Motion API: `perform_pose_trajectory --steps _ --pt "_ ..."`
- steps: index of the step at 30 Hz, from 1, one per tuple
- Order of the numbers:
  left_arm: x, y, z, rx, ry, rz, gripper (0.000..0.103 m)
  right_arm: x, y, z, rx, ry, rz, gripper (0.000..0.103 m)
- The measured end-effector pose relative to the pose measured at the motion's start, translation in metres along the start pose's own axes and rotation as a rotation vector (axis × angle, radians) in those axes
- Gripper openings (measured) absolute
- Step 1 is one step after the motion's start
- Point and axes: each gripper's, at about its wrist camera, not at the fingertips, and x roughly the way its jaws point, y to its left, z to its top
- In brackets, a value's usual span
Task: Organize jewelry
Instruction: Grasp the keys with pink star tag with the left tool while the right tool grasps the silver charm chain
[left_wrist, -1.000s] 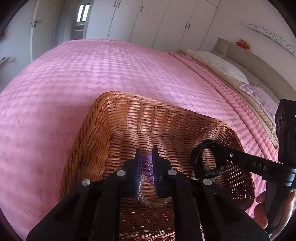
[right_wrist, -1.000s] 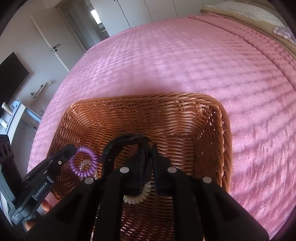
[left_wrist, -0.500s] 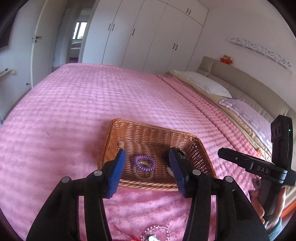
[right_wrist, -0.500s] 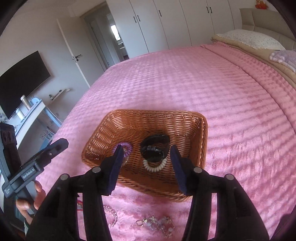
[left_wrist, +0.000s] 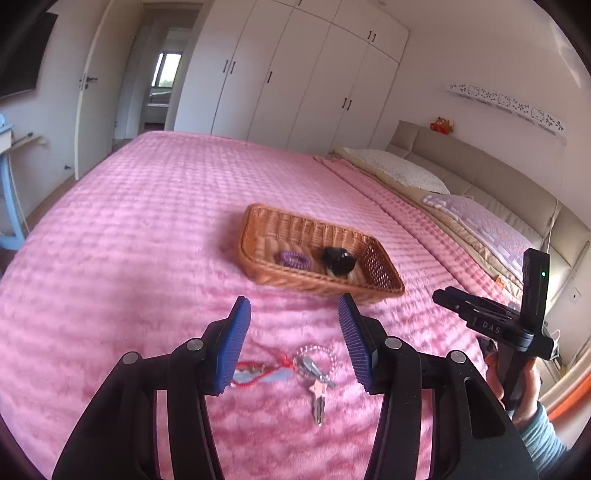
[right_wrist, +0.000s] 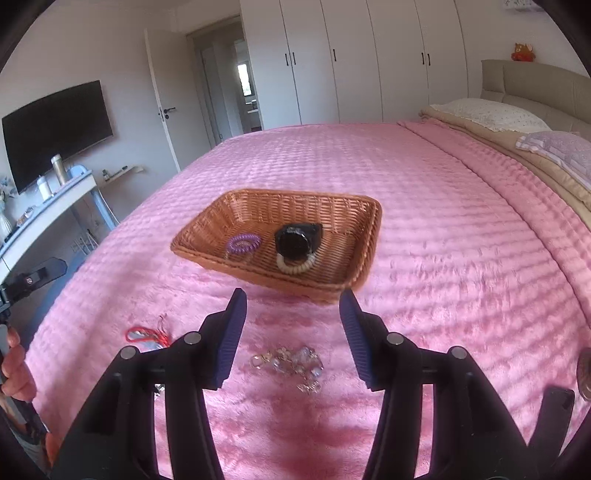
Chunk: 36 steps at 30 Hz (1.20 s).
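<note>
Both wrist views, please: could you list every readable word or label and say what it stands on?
"DAS": white letters on the black right claw, seen in the left wrist view.
White wall border above the headboard: cut-out figures, no readable words.
Nothing else is legible in either view.

Each camera sits behind its own fingers, looking forward and downward across the pink bedspread (left_wrist: 129, 229). Both views share the wicker basket (left_wrist: 258, 273) ahead of the fingertips, near; the left camera sees it from further left.
</note>
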Motion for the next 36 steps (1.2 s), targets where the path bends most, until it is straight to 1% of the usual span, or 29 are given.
perform_pose_trajectory --steps 3,7,9,11,13,15,17,23,24,25,27,29,31,32,33,34,35,36 --pt "0.01 -0.002 -0.03 0.0 0.057 -0.015 0.048 0.011 -0.009 -0.02 0.018 0.035 -0.013 0.049" --pt "0.037 -0.007 -0.064 -0.006 0.144 -0.023 0.048 0.032 -0.019 -0.038 0.064 0.105 0.001 0.049" --pt "0.053 -0.011 -0.076 -0.004 0.191 -0.012 0.048 0.044 -0.021 -0.044 0.075 0.142 0.008 0.049" --pt "0.066 -0.017 -0.088 0.019 0.227 0.013 0.048 0.055 -0.021 -0.048 0.085 0.182 0.024 0.049" --pt "0.079 -0.021 -0.095 0.052 0.256 0.039 0.048 0.066 -0.019 -0.049 0.086 0.213 0.013 0.049" --pt "0.086 -0.026 -0.098 0.083 0.273 0.072 0.047 0.073 -0.017 -0.05 0.087 0.223 0.026 0.049" --pt "0.087 -0.027 -0.098 0.098 0.272 0.075 0.047 0.079 -0.015 -0.05 0.082 0.228 0.022 0.049" --pt "0.095 -0.029 -0.097 0.103 0.281 0.092 0.047 0.087 -0.004 -0.049 0.038 0.225 0.009 0.048" --pt "0.097 -0.03 -0.098 0.111 0.281 0.103 0.046 0.087 -0.003 -0.049 0.03 0.226 0.012 0.046" --pt "0.098 -0.033 -0.099 0.123 0.283 0.114 0.046 0.087 -0.001 -0.049 0.024 0.226 0.018 0.039" --pt "0.099 -0.037 -0.1 0.149 0.281 0.135 0.046 0.086 0.001 -0.05 0.013 0.223 0.024 0.033" --pt "0.1 -0.039 -0.1 0.163 0.282 0.146 0.046 0.084 0.005 -0.051 -0.002 0.22 0.034 0.02" --pt "0.1 -0.038 -0.1 0.163 0.281 0.149 0.046 0.083 0.009 -0.053 -0.016 0.226 0.044 0.013" --pt "0.099 -0.038 -0.1 0.163 0.279 0.152 0.043 0.081 0.011 -0.054 -0.023 0.226 0.051 0.009" --pt "0.099 -0.038 -0.1 0.163 0.277 0.157 0.038 0.079 0.013 -0.055 -0.029 0.224 0.054 0.008" --pt "0.098 -0.037 -0.1 0.161 0.275 0.162 0.036 0.077 0.015 -0.056 -0.032 0.223 0.059 0.008" --pt "0.098 -0.037 -0.1 0.157 0.274 0.165 0.031 0.075 0.016 -0.057 -0.035 0.219 0.066 0.008" --pt "0.097 -0.036 -0.1 0.153 0.272 0.161 0.021 0.072 0.017 -0.058 -0.037 0.215 0.069 0.008"
